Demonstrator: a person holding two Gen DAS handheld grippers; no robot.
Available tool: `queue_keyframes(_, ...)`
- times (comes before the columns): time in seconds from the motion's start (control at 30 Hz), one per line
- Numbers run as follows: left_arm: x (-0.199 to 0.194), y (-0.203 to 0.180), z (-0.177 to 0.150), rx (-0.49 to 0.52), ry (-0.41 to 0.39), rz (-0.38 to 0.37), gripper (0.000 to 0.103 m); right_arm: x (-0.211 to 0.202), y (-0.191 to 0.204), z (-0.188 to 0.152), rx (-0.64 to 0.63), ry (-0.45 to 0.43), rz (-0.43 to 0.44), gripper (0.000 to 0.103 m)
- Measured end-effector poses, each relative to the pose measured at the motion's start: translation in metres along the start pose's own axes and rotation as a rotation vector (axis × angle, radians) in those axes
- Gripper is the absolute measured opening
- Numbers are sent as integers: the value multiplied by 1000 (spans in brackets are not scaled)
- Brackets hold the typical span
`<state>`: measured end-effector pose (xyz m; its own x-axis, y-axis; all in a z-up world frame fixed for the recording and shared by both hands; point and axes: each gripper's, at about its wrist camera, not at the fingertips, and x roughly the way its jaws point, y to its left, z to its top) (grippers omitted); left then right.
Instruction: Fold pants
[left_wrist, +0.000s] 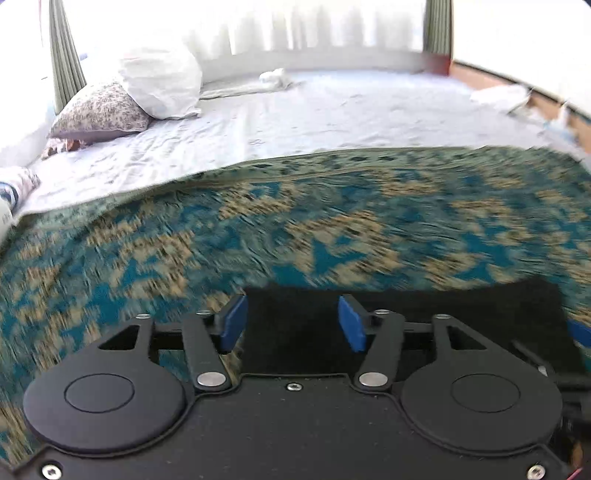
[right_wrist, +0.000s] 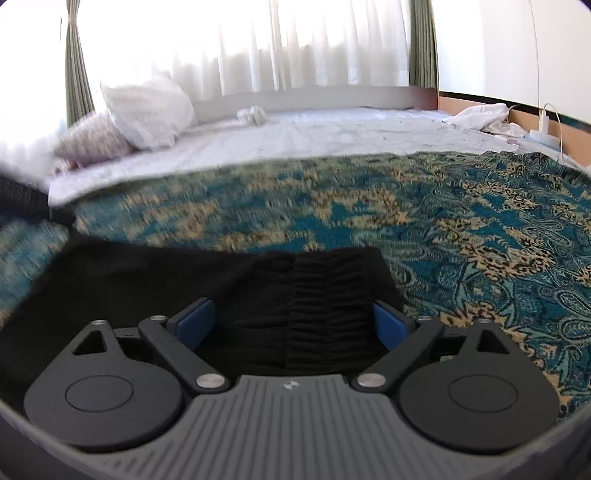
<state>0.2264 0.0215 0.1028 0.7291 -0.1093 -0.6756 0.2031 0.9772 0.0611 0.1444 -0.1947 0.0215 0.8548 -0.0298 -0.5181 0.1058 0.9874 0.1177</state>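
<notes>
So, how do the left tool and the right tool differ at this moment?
The right tool stands wider open than the left tool. The right tool has the gathered waistband of the black pants between its fingers; the left tool has plain, flat black cloth. Both are open, have blue pads and sit over the patterned blanket.

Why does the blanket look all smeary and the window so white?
Left wrist view: the teal and tan patterned blanket is streaked by motion blur, and the white curtained window is washed out by glare. Right wrist view: the blanket's left is blurred, its right sharper; edges bend from the fisheye lens.
</notes>
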Motion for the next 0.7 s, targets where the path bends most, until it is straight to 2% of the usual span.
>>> queue_keyframes(0.07, -16, -7, -20, -13, -15, -16, 61, -18, -2, 0, 20, -37, -9, 103)
queue_keyframes(0.27, -52, -22, -79, -70, -21, -38, 72, -73, 4, -18, -27, -82, -1, 103)
queue_keyframes(0.47, -84, -27, -129, -116, -17, -7, 83, -111, 5, -44, -39, -57, -1, 103)
queue_keyframes(0.6, -102, -31, -151, -117, -40, 21, 87, -124, 7, -59, -78, -29, -13, 103)
queue_keyframes(0.67, -111, -34, -159, -114, -52, 44, 95, -128, 9, -65, -89, -16, -11, 103)
queue_keyframes(0.7, -113, -34, -161, -115, -47, 44, 95, -129, 10, -69, -94, -10, -12, 103)
